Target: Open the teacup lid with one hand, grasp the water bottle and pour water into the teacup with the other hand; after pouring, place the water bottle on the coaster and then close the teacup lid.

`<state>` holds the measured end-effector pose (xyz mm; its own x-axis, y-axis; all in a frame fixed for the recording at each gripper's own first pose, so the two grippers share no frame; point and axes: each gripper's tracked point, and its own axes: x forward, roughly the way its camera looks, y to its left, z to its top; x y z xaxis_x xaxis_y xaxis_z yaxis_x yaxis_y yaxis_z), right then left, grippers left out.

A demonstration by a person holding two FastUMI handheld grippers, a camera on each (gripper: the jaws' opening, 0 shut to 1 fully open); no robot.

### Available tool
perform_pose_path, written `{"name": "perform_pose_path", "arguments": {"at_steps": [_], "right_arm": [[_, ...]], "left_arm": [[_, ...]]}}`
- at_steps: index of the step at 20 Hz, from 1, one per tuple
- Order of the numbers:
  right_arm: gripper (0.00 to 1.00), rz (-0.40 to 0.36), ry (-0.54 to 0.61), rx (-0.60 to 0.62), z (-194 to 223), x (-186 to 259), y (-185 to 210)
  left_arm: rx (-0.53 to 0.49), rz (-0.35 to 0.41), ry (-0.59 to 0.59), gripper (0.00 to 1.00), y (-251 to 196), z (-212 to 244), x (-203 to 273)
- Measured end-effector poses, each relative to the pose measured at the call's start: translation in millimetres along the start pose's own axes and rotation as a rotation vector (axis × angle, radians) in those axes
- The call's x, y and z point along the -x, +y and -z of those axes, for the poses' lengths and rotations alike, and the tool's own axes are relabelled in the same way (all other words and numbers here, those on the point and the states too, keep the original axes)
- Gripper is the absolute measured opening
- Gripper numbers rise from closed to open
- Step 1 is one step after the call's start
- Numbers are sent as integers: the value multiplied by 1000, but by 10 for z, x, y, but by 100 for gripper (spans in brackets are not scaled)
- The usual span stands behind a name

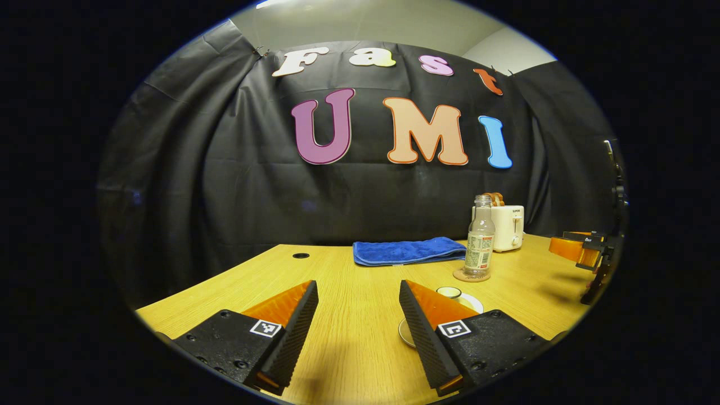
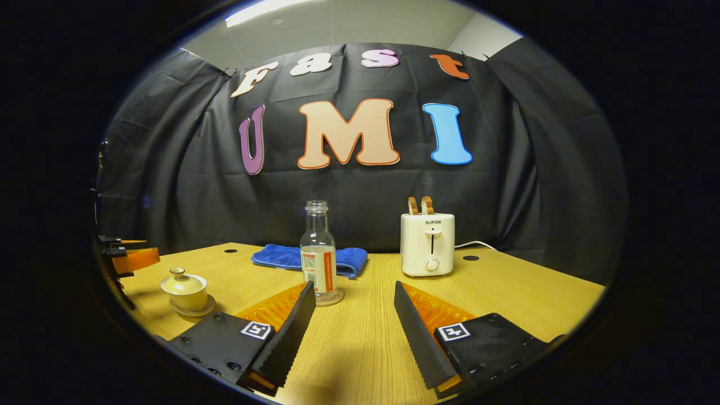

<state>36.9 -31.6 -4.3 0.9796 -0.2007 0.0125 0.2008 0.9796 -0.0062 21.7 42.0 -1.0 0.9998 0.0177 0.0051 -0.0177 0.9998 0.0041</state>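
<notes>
In the left gripper view the teacup (image 1: 450,298) sits mostly hidden behind that gripper's own right finger, so only its lid knob and part of the saucer rim peek out, and the toaster (image 1: 509,226) is partly covered by the water bottle (image 1: 480,239). In the right gripper view the coaster (image 2: 332,298) is half hidden by a finger, and the bottle label's print is too small to make out.

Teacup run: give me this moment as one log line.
left gripper: open, empty | right gripper: open, empty | teacup: lid on | water bottle: upright on coaster
</notes>
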Motion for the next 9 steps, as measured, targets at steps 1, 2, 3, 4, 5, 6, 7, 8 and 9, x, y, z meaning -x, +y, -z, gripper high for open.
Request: {"name": "perform_pose_path", "arguments": {"at_steps": [1, 2, 3, 4, 5, 6, 7, 8, 9], "right_arm": [[90, 0, 0, 0, -5, -1, -2], [88, 0, 0, 0, 0, 1, -2], [87, 0, 0, 0, -5, 4, -4], [91, 0, 0, 0, -1, 3, -2], [91, 0, 0, 0, -4, 1, -3], [85, 0, 0, 0, 0, 1, -1], [85, 0, 0, 0, -4, 3, -2], [91, 0, 0, 0, 0, 0, -3], [91, 0, 0, 0, -2, 3, -3]], "left_arm": [[0, 0, 0, 85, 7, 5, 0], [0, 0, 0, 85, 7, 3, 1], [0, 0, 0, 85, 4, 7, -4], [0, 0, 0, 85, 1, 3, -6], [0, 0, 0, 85, 3, 9, -6], [0, 0, -1, 85, 3, 2, -5], [0, 0, -1, 85, 4, 5, -6], [0, 0, -1, 85, 4, 2, -2], [0, 0, 0, 85, 5, 8, -3]]}}
